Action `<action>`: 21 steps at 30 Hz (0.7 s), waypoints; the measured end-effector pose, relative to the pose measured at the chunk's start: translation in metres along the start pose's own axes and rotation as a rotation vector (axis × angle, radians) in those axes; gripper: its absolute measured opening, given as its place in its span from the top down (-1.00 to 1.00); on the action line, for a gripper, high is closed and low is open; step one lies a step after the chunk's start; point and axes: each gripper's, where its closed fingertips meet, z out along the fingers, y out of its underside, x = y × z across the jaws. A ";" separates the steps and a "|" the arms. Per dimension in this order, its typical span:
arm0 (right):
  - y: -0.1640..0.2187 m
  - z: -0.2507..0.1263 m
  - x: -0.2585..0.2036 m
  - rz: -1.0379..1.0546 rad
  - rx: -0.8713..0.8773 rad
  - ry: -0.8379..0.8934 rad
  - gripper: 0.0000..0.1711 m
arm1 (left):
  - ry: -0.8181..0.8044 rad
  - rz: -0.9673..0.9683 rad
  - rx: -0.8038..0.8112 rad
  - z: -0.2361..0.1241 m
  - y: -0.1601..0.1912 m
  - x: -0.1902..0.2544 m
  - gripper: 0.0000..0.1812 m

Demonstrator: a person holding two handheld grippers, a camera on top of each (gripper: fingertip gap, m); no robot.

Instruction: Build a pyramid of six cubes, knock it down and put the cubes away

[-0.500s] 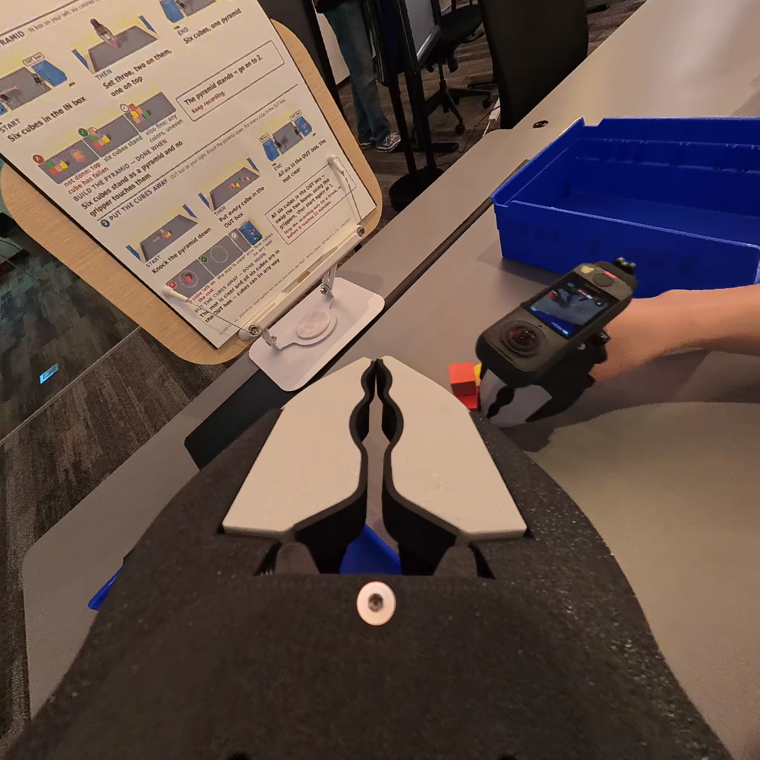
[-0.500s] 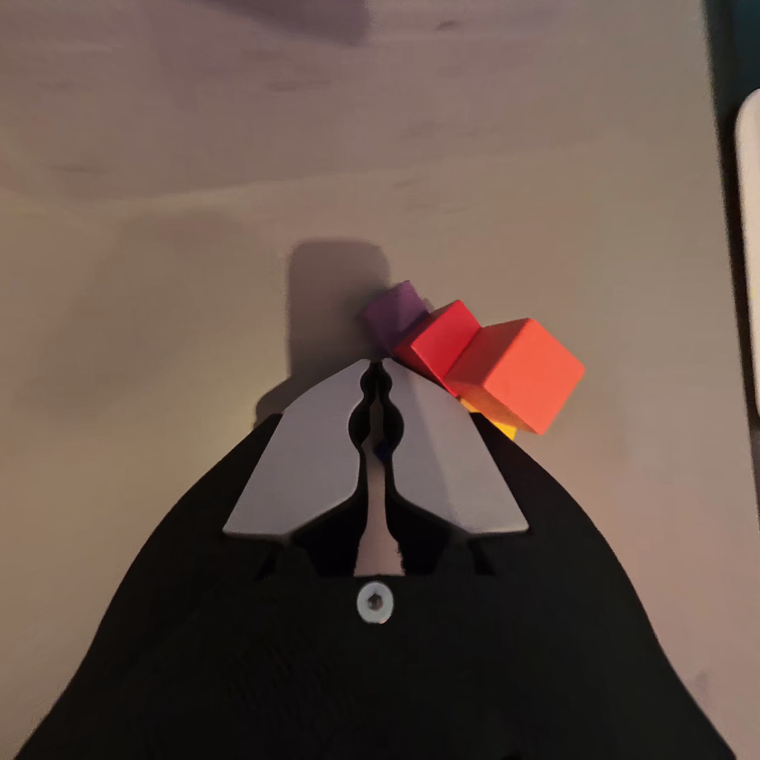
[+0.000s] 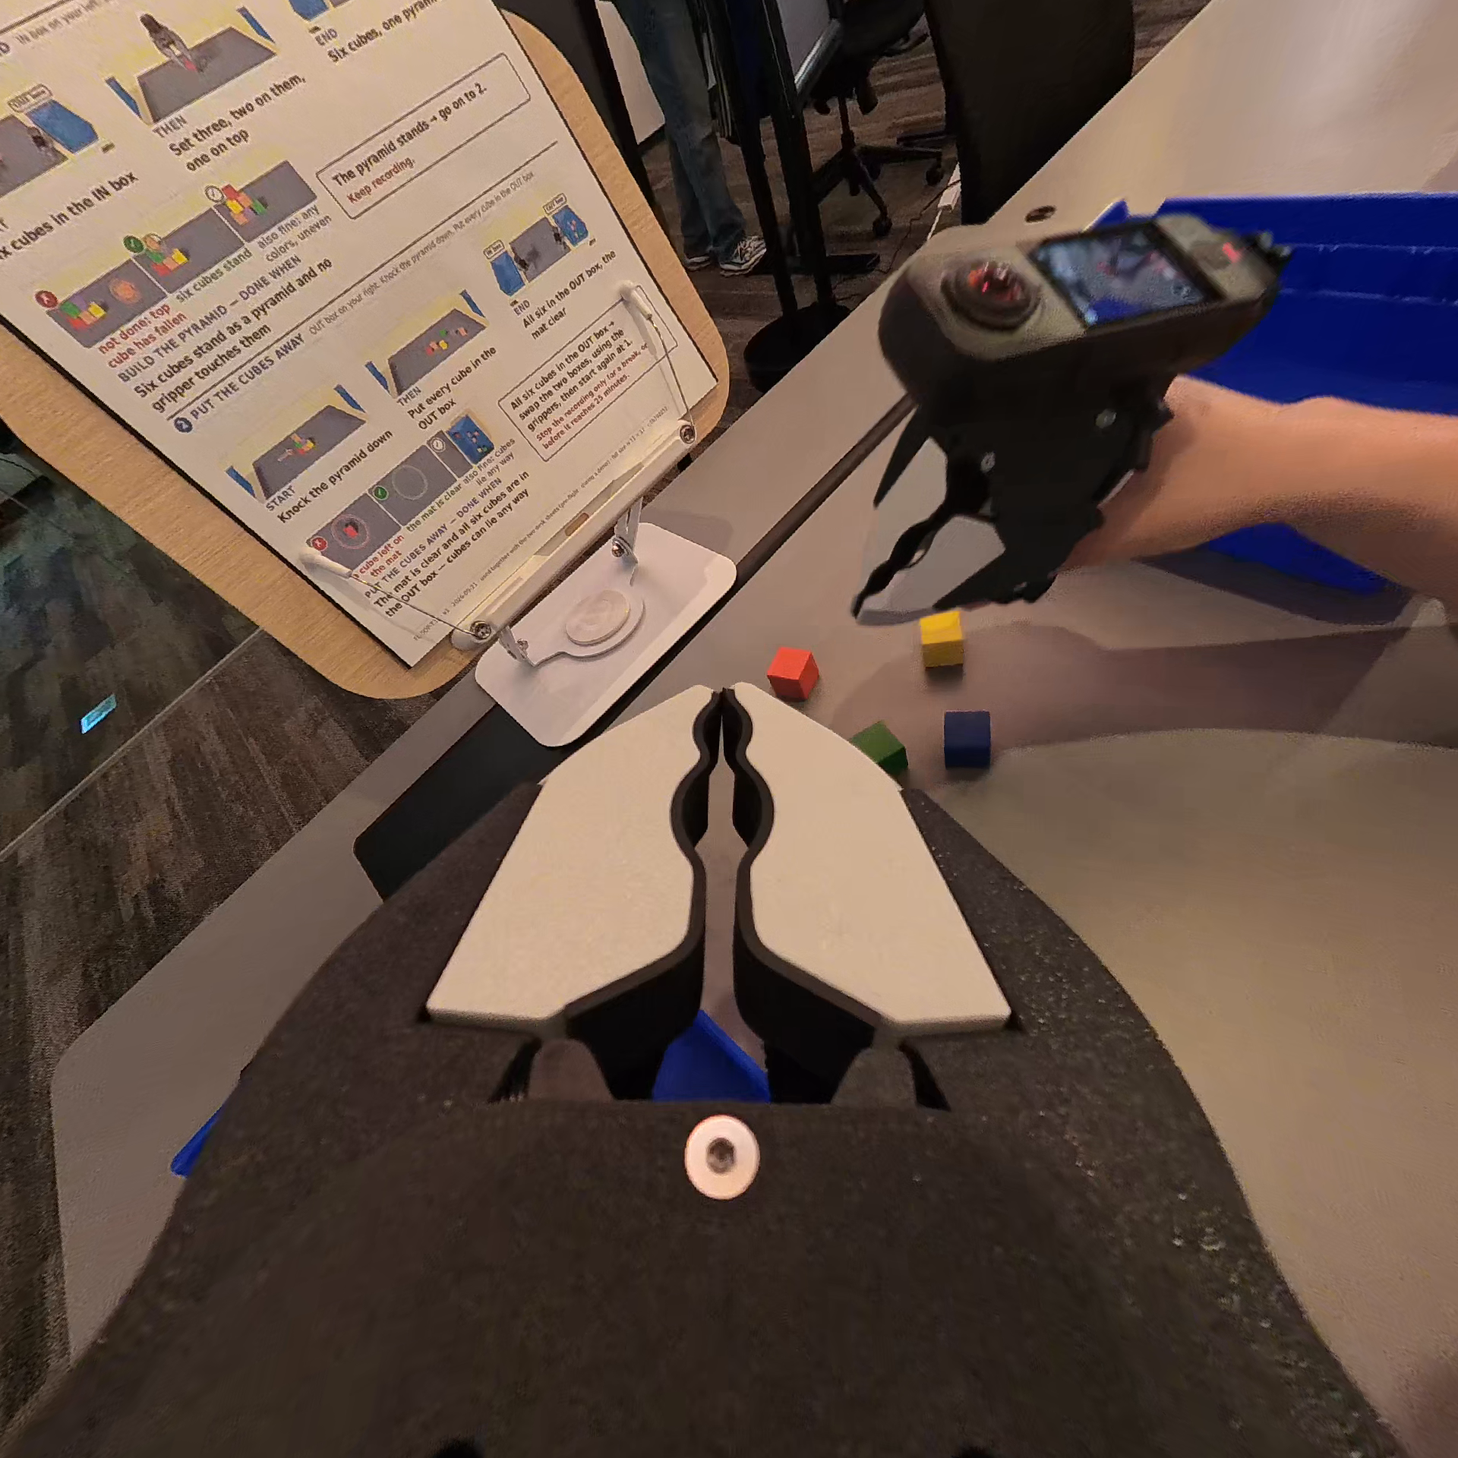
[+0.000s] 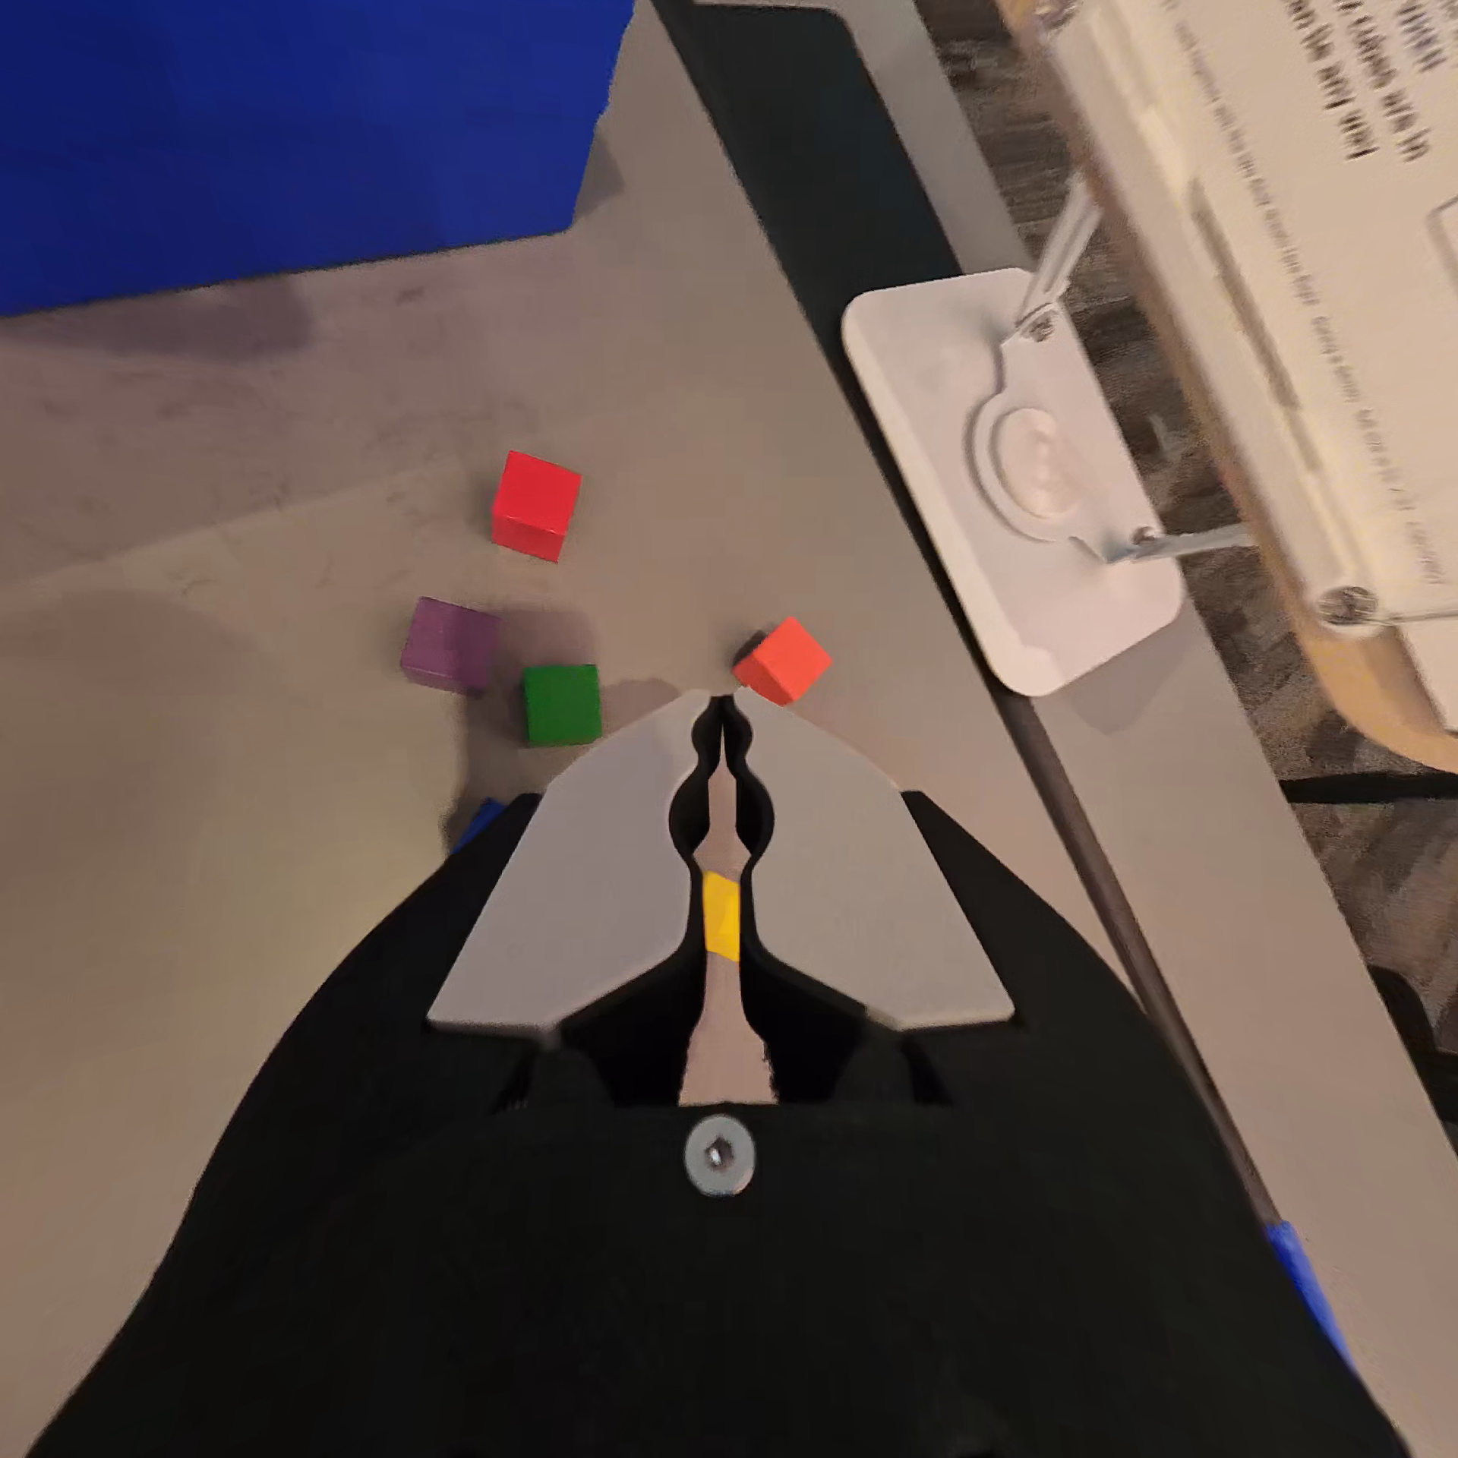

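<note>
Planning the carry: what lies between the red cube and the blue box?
Only bare table, partly shadowed, from red cube to blue box; right wrist view.

Grey table (image 3: 1183, 907), patterned dark carpet (image 3: 158, 789), black office chair (image 3: 1026, 95) behind, dim warm light

The grey table (image 4: 237, 868) carries scattered cubes, red (image 4: 536, 505), purple (image 4: 450, 645), green (image 4: 562, 704), orange (image 4: 783, 659), yellow (image 3: 941, 639) and blue (image 3: 966, 738), with a white stand base (image 4: 1002, 473) at its edge and what seems a blue bin (image 4: 292, 134).
</note>
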 end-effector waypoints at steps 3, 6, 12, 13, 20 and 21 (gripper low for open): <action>-0.001 -0.019 0.015 0.046 0.030 0.031 0.99 | -0.016 0.005 -0.006 -0.001 0.001 -0.003 1.00; 0.027 -0.019 0.025 0.182 -0.072 0.035 0.71 | -0.016 -0.003 0.000 -0.002 0.001 -0.004 1.00; 0.093 0.014 0.009 0.400 -0.357 -0.041 0.49 | -0.009 0.008 -0.021 0.002 0.004 0.000 1.00; 0.099 0.017 0.003 0.413 -0.403 -0.056 0.49 | -0.004 0.012 -0.025 0.003 0.004 0.001 1.00; 0.122 0.032 -0.004 0.403 -0.519 -0.025 0.45 | 0.000 0.029 -0.034 0.003 0.005 0.004 1.00; 0.120 0.033 -0.004 0.411 -0.497 -0.030 0.51 | -0.001 0.027 -0.032 0.002 0.004 0.003 1.00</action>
